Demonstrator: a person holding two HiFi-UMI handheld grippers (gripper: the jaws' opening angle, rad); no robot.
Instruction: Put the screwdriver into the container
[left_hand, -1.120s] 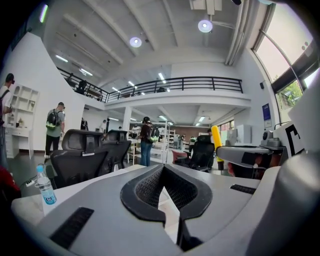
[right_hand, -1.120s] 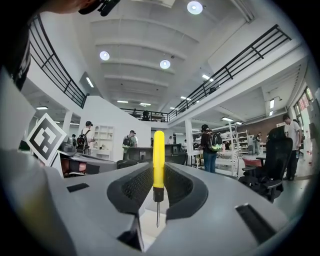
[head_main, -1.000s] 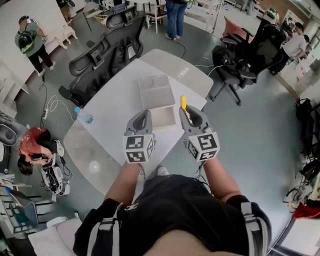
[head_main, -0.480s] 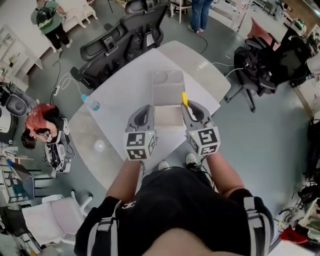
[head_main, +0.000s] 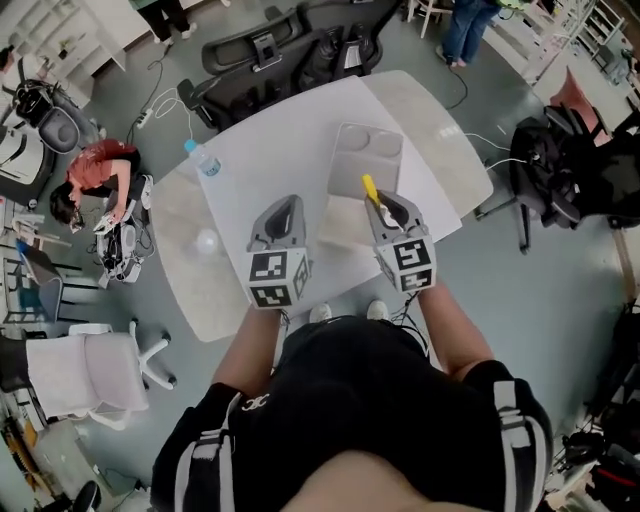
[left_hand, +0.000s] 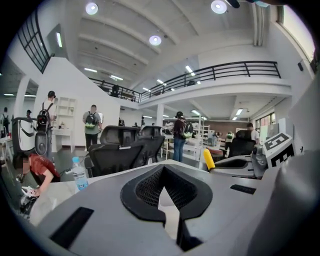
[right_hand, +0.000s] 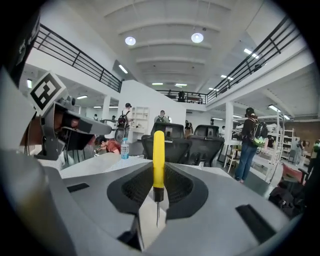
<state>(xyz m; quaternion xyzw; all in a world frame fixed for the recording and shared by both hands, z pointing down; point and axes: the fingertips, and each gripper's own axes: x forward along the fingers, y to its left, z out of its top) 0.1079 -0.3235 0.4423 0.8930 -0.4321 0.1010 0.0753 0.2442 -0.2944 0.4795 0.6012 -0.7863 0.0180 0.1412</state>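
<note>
Screwdriver: stood clamped in right gripper.
Left gripper: was closed, empty.
Container: lay just ahead, between the two.
Progress: pickup done; placing remained.

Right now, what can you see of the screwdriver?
The screwdriver has a plain yellow handle that looks like plastic, a short black collar and a thin metal shaft ending in a fine tip. The right gripper is shut on it near the collar. It runs along the jaws, handle sticking out past the fingertips, tip pointing back toward the person. In the head view the handle shows against the white container. Nothing but the gripper visibly touches it.
</note>
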